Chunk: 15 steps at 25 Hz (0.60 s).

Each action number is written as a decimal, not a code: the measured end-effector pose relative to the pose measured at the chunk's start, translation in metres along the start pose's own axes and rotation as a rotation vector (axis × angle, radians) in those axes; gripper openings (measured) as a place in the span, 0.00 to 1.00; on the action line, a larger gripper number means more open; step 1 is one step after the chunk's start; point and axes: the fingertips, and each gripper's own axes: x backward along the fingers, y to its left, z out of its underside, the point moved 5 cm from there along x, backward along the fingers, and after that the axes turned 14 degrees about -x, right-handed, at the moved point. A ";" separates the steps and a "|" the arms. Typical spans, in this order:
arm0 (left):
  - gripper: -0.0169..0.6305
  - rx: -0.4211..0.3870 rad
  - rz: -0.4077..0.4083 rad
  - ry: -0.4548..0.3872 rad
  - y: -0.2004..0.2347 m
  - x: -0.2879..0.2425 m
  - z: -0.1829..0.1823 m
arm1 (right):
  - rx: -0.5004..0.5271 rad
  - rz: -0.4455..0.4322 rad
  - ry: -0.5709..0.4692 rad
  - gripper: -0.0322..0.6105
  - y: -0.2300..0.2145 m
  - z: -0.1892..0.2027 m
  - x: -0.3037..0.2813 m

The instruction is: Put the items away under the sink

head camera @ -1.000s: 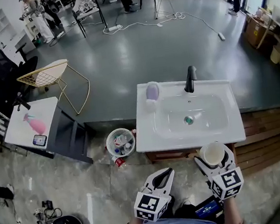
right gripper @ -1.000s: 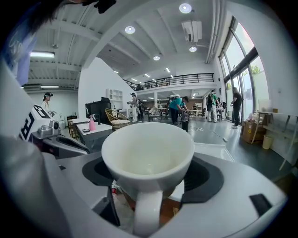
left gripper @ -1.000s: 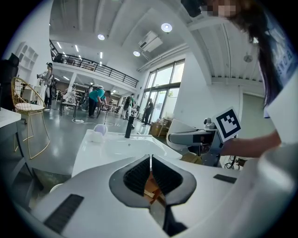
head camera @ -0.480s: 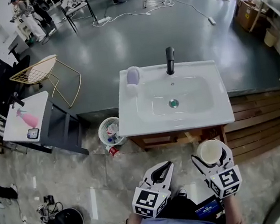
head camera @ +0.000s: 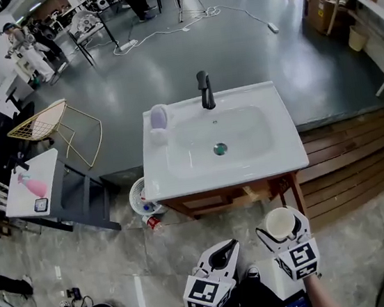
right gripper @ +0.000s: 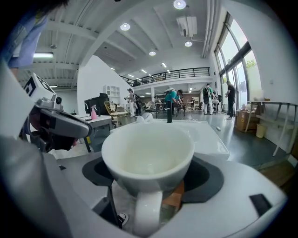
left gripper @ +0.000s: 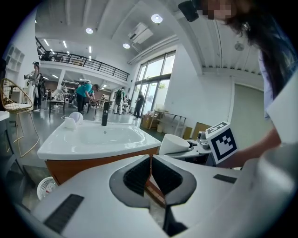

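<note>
right gripper: jaws clenched on a white cup, one on each side of the bowl. cup upright, mouth up, handle toward the gripper body; inside looks empty in the right gripper view. marker cube sits behind it, toward the person.

left gripper: jaws pressed together, pads meeting, nothing between them. it is held just left of the right gripper, the two apart, both low in the head view in front of the person.

ahead of both tools: a strip of pale stone-look floor, then the wooden cabinet under the white sink. the cup is out in front of the cabinet's right end, clear of it and below the sink top.

on the sink: black faucet at the back edge, drain in the basin, a pale lilac item at the back left corner with a small white piece just before it; cannot tell what either is.

left of the cabinet: a round white bin with litter in it, touching or nearly touching the cabinet side, and a red-topped container on the floor just beside it.

right of the cabinet: a slatted wooden platform.

farther left: a small white table with a pink spray bottle, and a gold wire chair. people stand well back across the grey floor.
</note>
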 end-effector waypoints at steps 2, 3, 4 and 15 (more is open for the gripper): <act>0.06 -0.006 0.012 0.003 -0.005 -0.008 0.005 | -0.016 0.001 0.005 0.70 -0.007 0.013 -0.005; 0.05 -0.011 0.019 0.003 -0.006 -0.013 0.008 | -0.014 0.003 0.009 0.70 -0.011 0.019 -0.008; 0.06 -0.017 0.027 0.004 -0.008 -0.019 0.011 | -0.011 0.006 0.013 0.70 -0.016 0.026 -0.012; 0.06 -0.069 0.060 0.045 -0.004 -0.076 0.083 | -0.004 0.037 0.021 0.70 -0.070 0.098 -0.081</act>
